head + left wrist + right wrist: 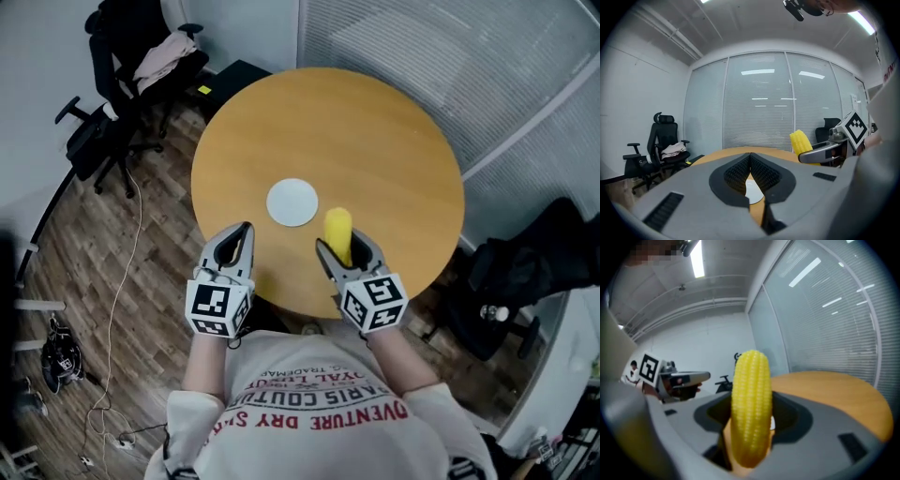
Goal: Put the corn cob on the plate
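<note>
A yellow corn cob (338,233) stands out of my right gripper (349,255), which is shut on it above the near edge of the round wooden table (375,141). In the right gripper view the corn cob (750,406) fills the middle between the jaws. A small white plate (292,202) lies on the table just left of and beyond the cob. My left gripper (236,246) hovers at the table's near edge, shut with nothing in it; its jaws meet in the left gripper view, with the plate (752,188) showing behind them and the corn cob (801,143) at right.
A black office chair (131,66) with cloth on it stands at the far left on the wooden floor. A cable (117,309) trails over the floor at left. Glass walls with blinds (450,56) run behind the table. Another dark chair (525,272) sits at right.
</note>
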Motion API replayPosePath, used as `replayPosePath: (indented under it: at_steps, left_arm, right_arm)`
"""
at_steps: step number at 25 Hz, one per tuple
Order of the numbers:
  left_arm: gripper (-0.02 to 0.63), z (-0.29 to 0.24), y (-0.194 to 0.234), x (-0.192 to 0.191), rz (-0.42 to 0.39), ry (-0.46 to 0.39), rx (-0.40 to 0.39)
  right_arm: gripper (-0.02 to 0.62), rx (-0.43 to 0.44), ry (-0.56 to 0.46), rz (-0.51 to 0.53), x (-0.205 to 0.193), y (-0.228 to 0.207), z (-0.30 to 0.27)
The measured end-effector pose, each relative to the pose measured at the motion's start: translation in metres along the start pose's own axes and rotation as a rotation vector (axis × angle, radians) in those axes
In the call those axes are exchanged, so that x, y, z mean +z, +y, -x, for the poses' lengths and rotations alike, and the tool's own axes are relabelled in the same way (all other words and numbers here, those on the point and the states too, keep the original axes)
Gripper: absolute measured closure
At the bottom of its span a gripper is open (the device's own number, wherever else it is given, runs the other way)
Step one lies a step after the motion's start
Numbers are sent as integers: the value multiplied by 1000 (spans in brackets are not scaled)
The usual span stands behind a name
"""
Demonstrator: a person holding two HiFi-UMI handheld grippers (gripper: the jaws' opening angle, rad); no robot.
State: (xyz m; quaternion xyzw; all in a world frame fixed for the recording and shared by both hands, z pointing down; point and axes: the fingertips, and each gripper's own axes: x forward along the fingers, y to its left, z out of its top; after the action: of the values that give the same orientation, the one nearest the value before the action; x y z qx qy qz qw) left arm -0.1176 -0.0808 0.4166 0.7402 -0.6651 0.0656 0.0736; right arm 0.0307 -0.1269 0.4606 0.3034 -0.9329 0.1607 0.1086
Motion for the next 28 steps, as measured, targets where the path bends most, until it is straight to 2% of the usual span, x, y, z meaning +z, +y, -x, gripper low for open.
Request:
replayPosePath:
  at_steps: [7,10,19,28]
  left_arm:
    - [572,-79,42,17,-20,-10,-220]
    - [572,-106,64,22,-29,-7,-294]
    - [572,-160,104,-3,-20,57,-480]
    - [572,-190,110,-41,10,119,-561]
  right_arm:
    - [328,-170,-15,-96,16,-23,-67]
    - [327,-225,14,-120,14,-28,-97]
    - [327,-375,215,-253,-56,-51,-162]
    - [327,-425,392,-302,-121,-74,-204]
